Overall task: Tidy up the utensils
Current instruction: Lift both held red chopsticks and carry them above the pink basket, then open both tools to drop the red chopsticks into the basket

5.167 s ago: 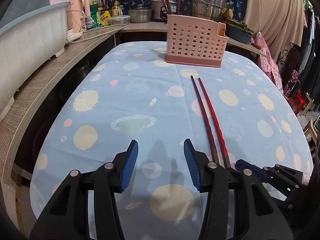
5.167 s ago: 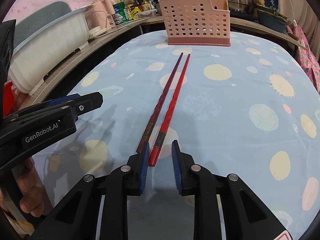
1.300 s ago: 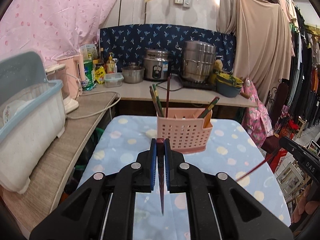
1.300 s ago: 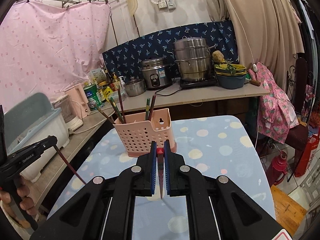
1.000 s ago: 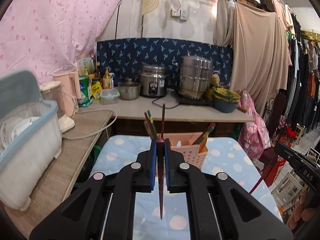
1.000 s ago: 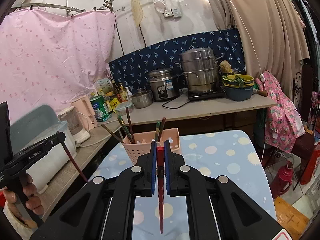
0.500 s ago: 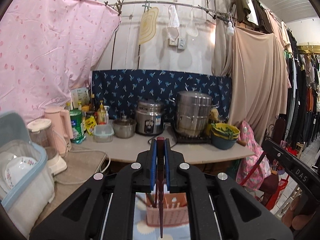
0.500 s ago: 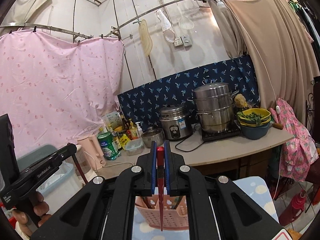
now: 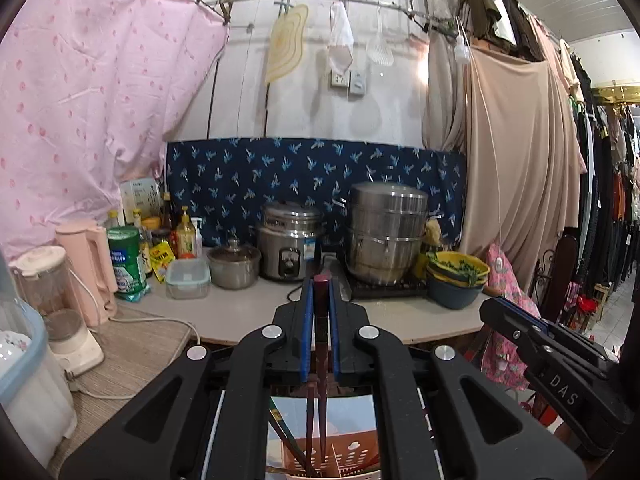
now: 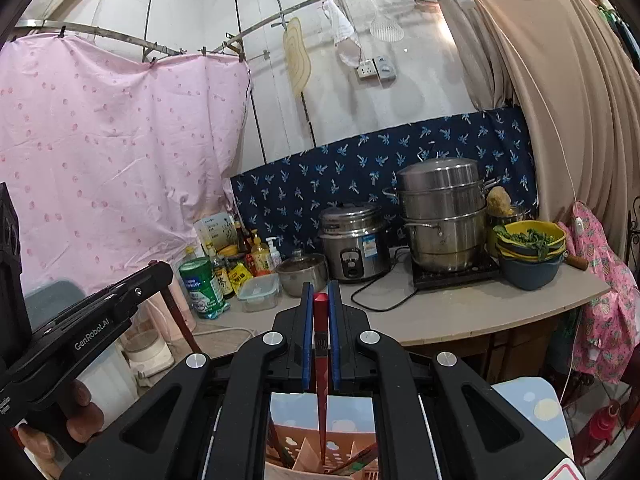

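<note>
My left gripper (image 9: 319, 285) is shut on a dark red chopstick (image 9: 320, 344), which hangs tip-down between the blue pads. Its tip points into the top of the pink perforated utensil holder (image 9: 352, 458) at the bottom edge; several utensils stand in the holder. My right gripper (image 10: 319, 292) is shut on a bright red chopstick (image 10: 321, 408), also tip-down over the pink holder (image 10: 304, 458). Whether either tip touches the holder is hidden. Each view shows the other gripper at its side: the right gripper (image 9: 496, 314), and the left gripper (image 10: 160, 270) held by a hand (image 10: 76, 412).
Behind the holder runs a counter (image 9: 240, 316) with a rice cooker (image 9: 290, 246), a steel steamer pot (image 9: 386, 236), stacked bowls (image 9: 458, 280), bottles and a pink kettle (image 9: 86, 264). A blender (image 9: 60, 312) and a dish bin stand left. The blue spotted tablecloth (image 10: 528, 404) shows lower right.
Both grippers have risen and moved forward toward the holder. The holder has slid to the bottom edge of both views, under the hanging chopsticks. Both grips are unchanged.
</note>
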The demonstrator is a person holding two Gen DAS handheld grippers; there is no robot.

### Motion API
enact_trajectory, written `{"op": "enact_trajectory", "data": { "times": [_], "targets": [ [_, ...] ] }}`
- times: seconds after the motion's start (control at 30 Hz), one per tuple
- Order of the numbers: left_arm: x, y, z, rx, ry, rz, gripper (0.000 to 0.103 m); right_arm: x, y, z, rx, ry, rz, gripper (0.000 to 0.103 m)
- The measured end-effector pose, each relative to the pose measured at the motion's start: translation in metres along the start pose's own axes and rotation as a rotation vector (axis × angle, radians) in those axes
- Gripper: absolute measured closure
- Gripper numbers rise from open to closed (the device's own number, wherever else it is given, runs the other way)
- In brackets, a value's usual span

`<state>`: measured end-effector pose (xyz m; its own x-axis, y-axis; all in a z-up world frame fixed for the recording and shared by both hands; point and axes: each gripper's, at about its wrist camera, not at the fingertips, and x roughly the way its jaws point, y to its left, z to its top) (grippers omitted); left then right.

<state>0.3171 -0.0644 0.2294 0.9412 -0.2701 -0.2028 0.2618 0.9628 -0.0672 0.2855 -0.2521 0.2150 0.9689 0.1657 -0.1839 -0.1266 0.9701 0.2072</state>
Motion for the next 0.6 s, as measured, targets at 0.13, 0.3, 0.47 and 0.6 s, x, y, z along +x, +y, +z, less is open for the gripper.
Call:
{"op": "enact_trajectory", "data": {
  "times": [0.13, 0.3, 0.47, 0.6],
  "targets": [
    [0.015, 0.001, -0.024, 0.006, 0.052, 0.008, 0.096, 0.017, -0.004, -0.021, -0.005, 0.054, -0.010, 0.096],
    [0.019, 0.003, -0.047, 0.003, 0.099, 0.012, 0.095, 0.024, -0.007, -0.043, -0.010, 0.113, -0.013, 0.096],
    [0.003, -0.004, -0.060, 0.024, 0.107, 0.030, 0.064, 0.012, -0.003, -0.060, -0.036, 0.119, -0.031, 0.071],
    [-0.012, -0.009, -0.066, 0.037, 0.124, 0.046, 0.059, -0.006, -0.001, -0.065, -0.037, 0.112, -0.032, 0.069]
  ]
}}
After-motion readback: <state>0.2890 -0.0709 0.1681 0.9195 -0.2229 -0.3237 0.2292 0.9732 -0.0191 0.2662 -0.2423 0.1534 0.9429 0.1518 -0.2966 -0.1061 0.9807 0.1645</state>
